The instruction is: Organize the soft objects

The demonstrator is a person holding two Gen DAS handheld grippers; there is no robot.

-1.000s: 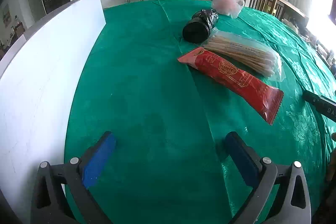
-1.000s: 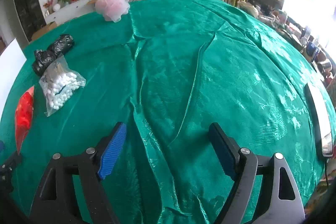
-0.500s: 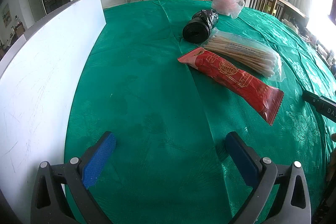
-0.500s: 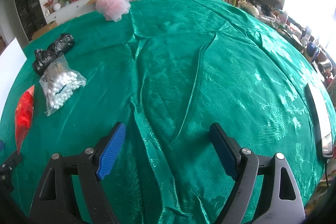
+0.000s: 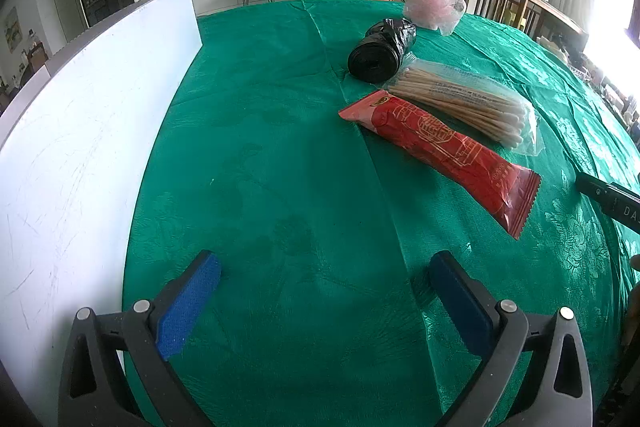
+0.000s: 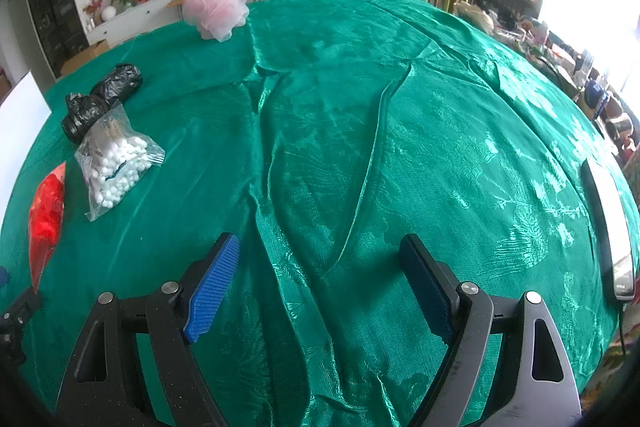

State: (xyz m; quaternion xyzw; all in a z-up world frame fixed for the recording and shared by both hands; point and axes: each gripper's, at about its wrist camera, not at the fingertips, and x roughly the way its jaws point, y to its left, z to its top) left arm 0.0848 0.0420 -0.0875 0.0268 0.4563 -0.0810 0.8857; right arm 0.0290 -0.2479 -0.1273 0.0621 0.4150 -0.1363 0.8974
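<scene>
Nothing had shifted since before; the left gripper (image 5: 320, 267) and right gripper (image 6: 320, 251) both stayed spread wide, empty; the red packet (image 5: 440, 147) lay far right of the left one — the cotton-swab bag (image 6: 116, 163) far left of the right.

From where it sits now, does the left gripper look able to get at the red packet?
Probably yes. The left gripper is open and empty, and only bare green tablecloth lies between it and the red packet, ahead to its right. The cotton swab bag lies beyond the packet, not in the way.
</scene>
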